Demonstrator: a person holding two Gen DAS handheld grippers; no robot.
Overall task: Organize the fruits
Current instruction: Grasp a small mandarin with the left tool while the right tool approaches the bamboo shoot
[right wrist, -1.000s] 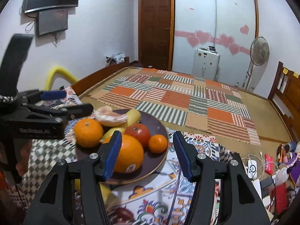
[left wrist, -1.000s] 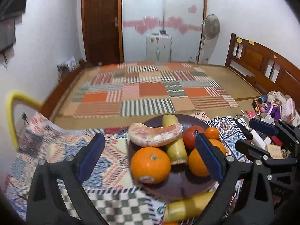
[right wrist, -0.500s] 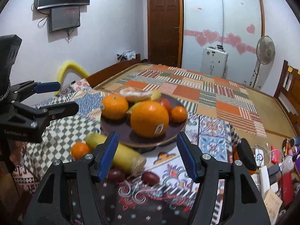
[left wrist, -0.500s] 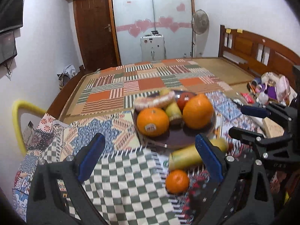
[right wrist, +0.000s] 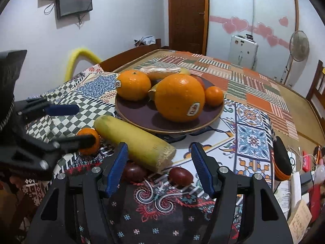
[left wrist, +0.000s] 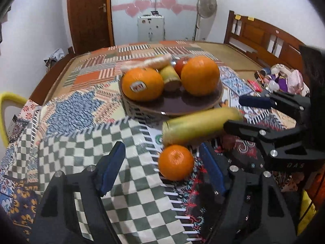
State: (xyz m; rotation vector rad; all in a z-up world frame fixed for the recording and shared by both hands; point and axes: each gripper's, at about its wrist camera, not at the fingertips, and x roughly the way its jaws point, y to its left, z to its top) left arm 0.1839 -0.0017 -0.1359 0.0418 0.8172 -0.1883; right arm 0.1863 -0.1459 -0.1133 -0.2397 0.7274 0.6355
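Note:
A brown plate (left wrist: 195, 106) (right wrist: 142, 120) on the patterned cloth holds two large oranges (left wrist: 200, 78) (right wrist: 179, 97), a small mandarin (right wrist: 213, 96), a tomato and banana pieces. In front of it lie a yellow banana piece (left wrist: 201, 127) (right wrist: 135, 142), a small mandarin (left wrist: 175, 162) (right wrist: 88, 141) and two dark red fruits (right wrist: 180, 175). My left gripper (left wrist: 162, 166) is open, low over the cloth, with the loose mandarin between its fingers. My right gripper (right wrist: 159, 164) is open, with the banana's cut end and the dark fruits between its fingers.
Small clutter (left wrist: 280, 79) and a dark case (right wrist: 282, 158) lie at the right of the table. A yellow chair back (right wrist: 81, 57) stands at the left. A striped mat covers the floor beyond.
Both grippers have pulled back and dropped lower, away from the plate. The loose banana piece, mandarin and dark fruits have come into view close to the fingers.

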